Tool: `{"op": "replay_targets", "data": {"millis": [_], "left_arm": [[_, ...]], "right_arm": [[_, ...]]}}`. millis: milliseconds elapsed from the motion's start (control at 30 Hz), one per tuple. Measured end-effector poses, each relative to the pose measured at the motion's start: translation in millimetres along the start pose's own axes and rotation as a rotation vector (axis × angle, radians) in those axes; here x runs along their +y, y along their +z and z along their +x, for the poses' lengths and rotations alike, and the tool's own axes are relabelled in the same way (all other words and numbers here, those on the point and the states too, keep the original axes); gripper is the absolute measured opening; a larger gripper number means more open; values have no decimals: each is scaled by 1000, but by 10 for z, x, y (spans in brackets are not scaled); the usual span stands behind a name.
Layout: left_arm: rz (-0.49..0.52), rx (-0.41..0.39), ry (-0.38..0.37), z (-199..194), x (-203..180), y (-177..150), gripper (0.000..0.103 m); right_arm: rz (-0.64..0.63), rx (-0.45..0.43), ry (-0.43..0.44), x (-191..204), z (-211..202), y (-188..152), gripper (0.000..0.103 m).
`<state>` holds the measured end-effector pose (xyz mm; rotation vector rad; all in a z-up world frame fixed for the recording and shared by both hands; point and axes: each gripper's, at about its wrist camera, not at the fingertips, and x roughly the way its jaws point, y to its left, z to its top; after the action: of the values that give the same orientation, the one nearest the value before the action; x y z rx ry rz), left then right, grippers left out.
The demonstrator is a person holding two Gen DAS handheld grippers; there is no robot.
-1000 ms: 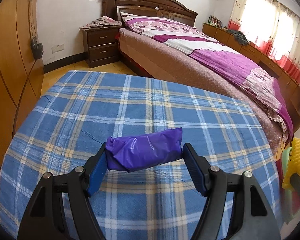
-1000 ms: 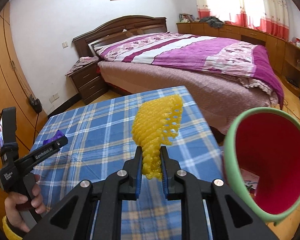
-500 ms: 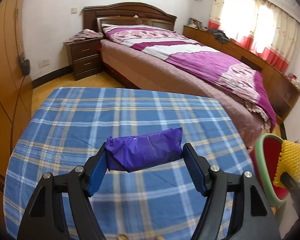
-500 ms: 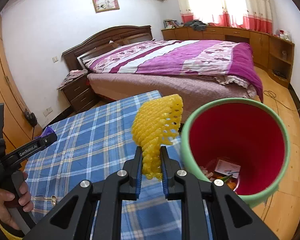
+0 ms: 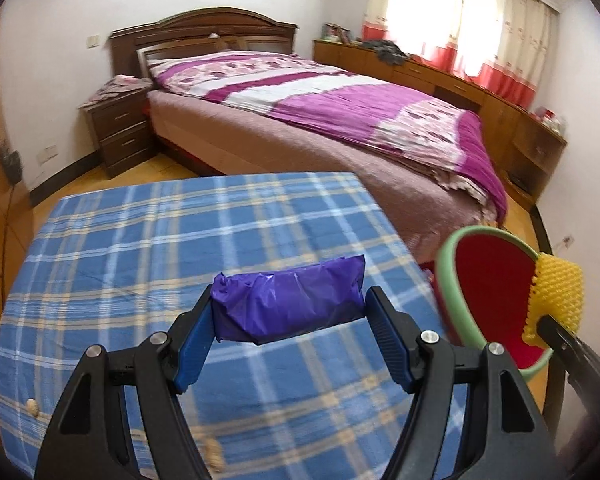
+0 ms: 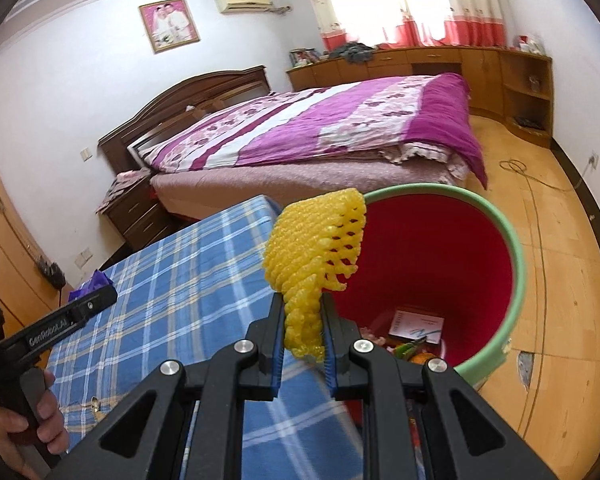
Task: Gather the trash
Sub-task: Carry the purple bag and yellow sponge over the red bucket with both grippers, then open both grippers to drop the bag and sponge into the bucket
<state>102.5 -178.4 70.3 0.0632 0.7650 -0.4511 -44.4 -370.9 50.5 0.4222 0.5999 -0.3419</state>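
My left gripper (image 5: 288, 312) is shut on a crumpled purple plastic bag (image 5: 288, 300) and holds it above the blue plaid tablecloth (image 5: 160, 236). My right gripper (image 6: 304, 332) is shut on a yellow foam fruit net (image 6: 312, 256), at the near rim of a red bin with a green rim (image 6: 516, 280). The bin holds paper and other scraps at its bottom. In the left wrist view the bin (image 5: 444, 276) stands right of the table, with the yellow net (image 5: 556, 296) over it.
A bed with a purple quilt (image 5: 340, 108) stands beyond the table, a dark nightstand (image 5: 120, 128) to its left. Small crumbs (image 5: 32, 406) lie on the cloth near its front edge. A cable (image 6: 540, 176) lies on the wooden floor.
Both grippers have swung right toward the bin while keeping their loads. The yellow net has gone from over the table to the bin's rim, and the bin's inside now shows.
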Motion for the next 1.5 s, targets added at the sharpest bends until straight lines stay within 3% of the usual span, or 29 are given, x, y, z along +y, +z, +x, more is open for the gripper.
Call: {"op": "replay_targets", "data": {"millis": [433, 733, 967, 1100, 1233, 1500], "left_arm": [[176, 43, -169, 261, -952, -100, 73], [240, 94, -268, 563, -1441, -148, 73], [273, 122, -323, 710, -1646, -184, 73], [270, 139, -326, 792, -1677, -199, 75], [249, 144, -323, 846, -1661, -223, 85], [247, 138, -314, 813, -1614, -256, 85]], "right_arm": [[108, 0, -57, -665, -3, -6, 18], [168, 15, -73, -1053, 74, -34, 19], [185, 7, -70, -1173, 94, -49, 19], [188, 13, -69, -1189, 129, -58, 19], [192, 22, -68, -1221, 179, -65, 19], [182, 44, -66, -1201, 271, -58, 26]]}}
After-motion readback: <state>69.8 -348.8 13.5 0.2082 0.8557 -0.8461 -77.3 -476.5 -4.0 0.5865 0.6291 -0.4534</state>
